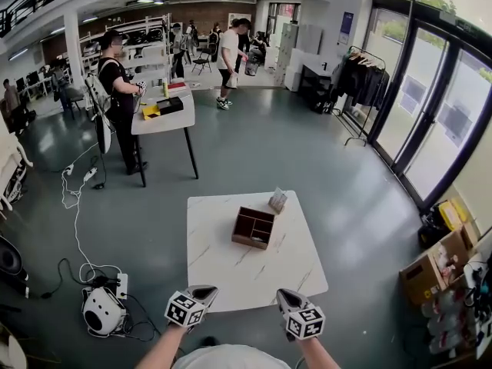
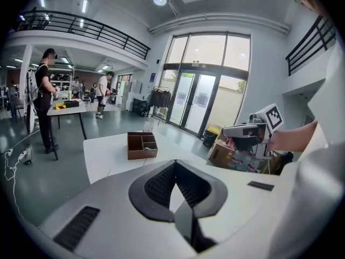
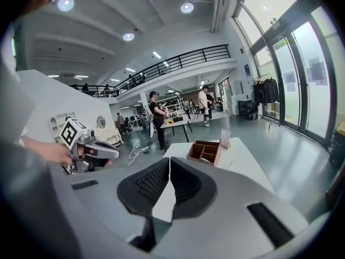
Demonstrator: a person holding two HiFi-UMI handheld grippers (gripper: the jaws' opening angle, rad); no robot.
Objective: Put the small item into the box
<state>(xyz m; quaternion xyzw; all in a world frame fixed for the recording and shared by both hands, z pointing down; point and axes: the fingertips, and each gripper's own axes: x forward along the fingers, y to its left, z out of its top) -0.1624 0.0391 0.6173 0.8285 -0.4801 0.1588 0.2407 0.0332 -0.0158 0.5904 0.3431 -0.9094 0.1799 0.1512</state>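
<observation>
A brown wooden box (image 1: 253,227) with open compartments sits on the white marble table (image 1: 231,271), towards its far side. Just behind the box stands a small pale card-like item (image 1: 277,201). My left gripper (image 1: 205,290) and right gripper (image 1: 286,295) hover side by side over the table's near edge, well short of the box. Both are shut with nothing between the pads. The left gripper view shows the box (image 2: 142,145) ahead and the right gripper (image 2: 243,132) off to the side. From the right gripper view I see the box (image 3: 207,151), the card (image 3: 225,138) and the left gripper (image 3: 96,148).
On the floor at the left lie cables and a white round device (image 1: 101,310). Cardboard boxes (image 1: 434,267) are stacked at the right. A second table (image 1: 163,117) with a person (image 1: 119,91) beside it stands further back, and other people are beyond it.
</observation>
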